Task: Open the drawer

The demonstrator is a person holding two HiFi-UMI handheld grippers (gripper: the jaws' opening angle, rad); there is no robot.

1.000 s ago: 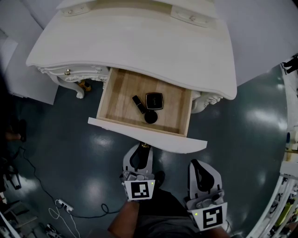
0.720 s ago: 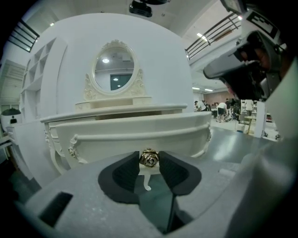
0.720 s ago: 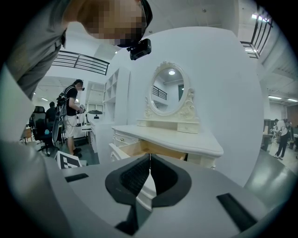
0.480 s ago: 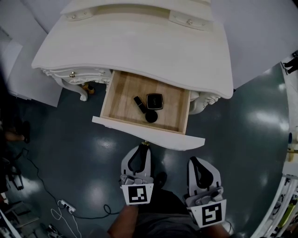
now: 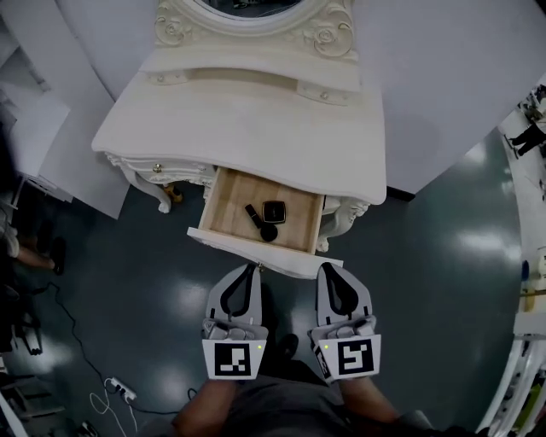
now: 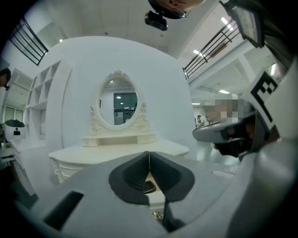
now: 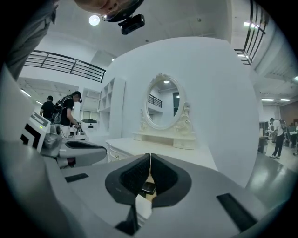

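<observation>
The cream dressing table's drawer (image 5: 223, 203) stands pulled out, its white front (image 5: 294, 264) toward me. On its wooden floor lie a black tube (image 5: 253, 216), a square compact (image 5: 274, 212) and a round black lid (image 5: 269, 231). My left gripper (image 5: 253, 266) is just short of the drawer front and above it, jaws shut with nothing between them. In the left gripper view (image 6: 149, 154) the pads meet, with the gold knob (image 6: 156, 214) below them. My right gripper (image 5: 327, 267) hangs beside it, also shut and holding nothing; in the right gripper view (image 7: 150, 156) its pads meet too.
An oval mirror (image 5: 247, 7) tops the table (image 5: 256, 119) against a white wall. White panels (image 5: 47, 145) lean at the left. Cables and a power strip (image 5: 119, 393) lie on the dark floor. People (image 7: 70, 109) stand far off at the left in the right gripper view.
Both grippers have risen and the table now looks smaller and farther. The left gripper's jaws, earlier apart at the drawer knob, have closed clear of it. The drawer stays out.
</observation>
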